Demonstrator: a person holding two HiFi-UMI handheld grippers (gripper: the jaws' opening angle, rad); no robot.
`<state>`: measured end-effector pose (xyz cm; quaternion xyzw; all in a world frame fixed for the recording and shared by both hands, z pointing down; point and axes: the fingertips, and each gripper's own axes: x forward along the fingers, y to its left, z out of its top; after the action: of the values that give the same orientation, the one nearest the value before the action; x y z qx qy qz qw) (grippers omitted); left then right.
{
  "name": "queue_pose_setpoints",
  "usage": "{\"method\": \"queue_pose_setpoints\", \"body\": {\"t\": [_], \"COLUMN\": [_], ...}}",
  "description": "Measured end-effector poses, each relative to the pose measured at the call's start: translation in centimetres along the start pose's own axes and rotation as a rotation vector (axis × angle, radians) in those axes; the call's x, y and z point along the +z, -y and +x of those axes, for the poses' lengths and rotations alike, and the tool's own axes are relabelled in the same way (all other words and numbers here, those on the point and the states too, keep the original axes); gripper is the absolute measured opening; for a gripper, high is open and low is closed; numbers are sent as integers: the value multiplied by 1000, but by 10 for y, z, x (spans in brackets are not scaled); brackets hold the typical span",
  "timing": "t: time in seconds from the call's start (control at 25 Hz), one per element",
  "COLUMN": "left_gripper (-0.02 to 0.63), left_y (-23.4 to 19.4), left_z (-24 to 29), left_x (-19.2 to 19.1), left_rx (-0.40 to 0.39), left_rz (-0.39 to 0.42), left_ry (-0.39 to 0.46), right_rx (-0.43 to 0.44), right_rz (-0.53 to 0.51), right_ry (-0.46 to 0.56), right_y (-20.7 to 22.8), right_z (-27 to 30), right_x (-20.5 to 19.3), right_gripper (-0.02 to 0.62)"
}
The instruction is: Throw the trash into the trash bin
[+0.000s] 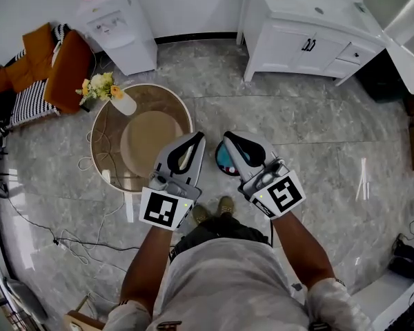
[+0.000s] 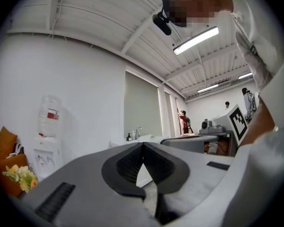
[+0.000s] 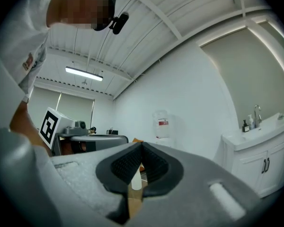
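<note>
Grey marble-look floor (image 1: 310, 136) in the head view, a round glass table (image 1: 102, 119) at the left with a vase of flowers (image 1: 109, 92) on its rim, a water dispenser (image 1: 117, 25) and a white vanity cabinet (image 1: 307, 43) along the far wall; the left gripper (image 1: 197, 138) and right gripper (image 1: 228, 138) are held side by side in front of the person, and down between them sits the trash bin (image 1: 217, 158), round, upright, mouth facing straight up; a teal-and-red patch (image 1: 225, 164) shows inside it, likely the trash already in the bin, though it is too small and too covered to name; nothing else on the floor reads as trash; on that showing it looks like light, soft packaging, easy to crush, best pinched at an edge or a fold, but that is a guess; its long axis and which way it points I cannot tell, since only a sliver shows. Over to the left gripper view: the ribbed pads meet at the tips, jaws closed, nothing gripped, only wall and cabinet visible beyond. Right gripper view: same story, jaws fully together and empty, just the room showing past them; so both grippers are closed with nothing in them above the bin.
</note>
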<state>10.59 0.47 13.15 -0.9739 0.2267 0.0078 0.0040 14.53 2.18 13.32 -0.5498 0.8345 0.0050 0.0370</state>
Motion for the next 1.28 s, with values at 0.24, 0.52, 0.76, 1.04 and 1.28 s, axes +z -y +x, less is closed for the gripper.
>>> {"method": "queue_pose_setpoints", "body": {"t": [0.24, 0.52, 0.76, 1.04, 1.28], "left_gripper": [0, 0, 0, 0, 0], "left_y": [7, 12, 10, 8, 12], "left_z": [-17, -24, -21, -21, -25], "left_x": [20, 32, 32, 34, 34], "left_rx": [-19, -29, -27, -32, -34], "left_rz": [-6, -12, -24, -29, -37], "left_ry": [31, 65, 72, 79, 81], "right_rx": [8, 0, -13, -29, -38], "right_rz": [-18, -45, -28, -36, -45], "right_ry": [13, -3, -7, -3, 2], "right_y": [-18, -27, -26, -25, -27], "right_z": [-6, -7, -5, -5, -11], "right_x": [19, 23, 22, 26, 29], "right_gripper": [0, 0, 0, 0, 0]}}
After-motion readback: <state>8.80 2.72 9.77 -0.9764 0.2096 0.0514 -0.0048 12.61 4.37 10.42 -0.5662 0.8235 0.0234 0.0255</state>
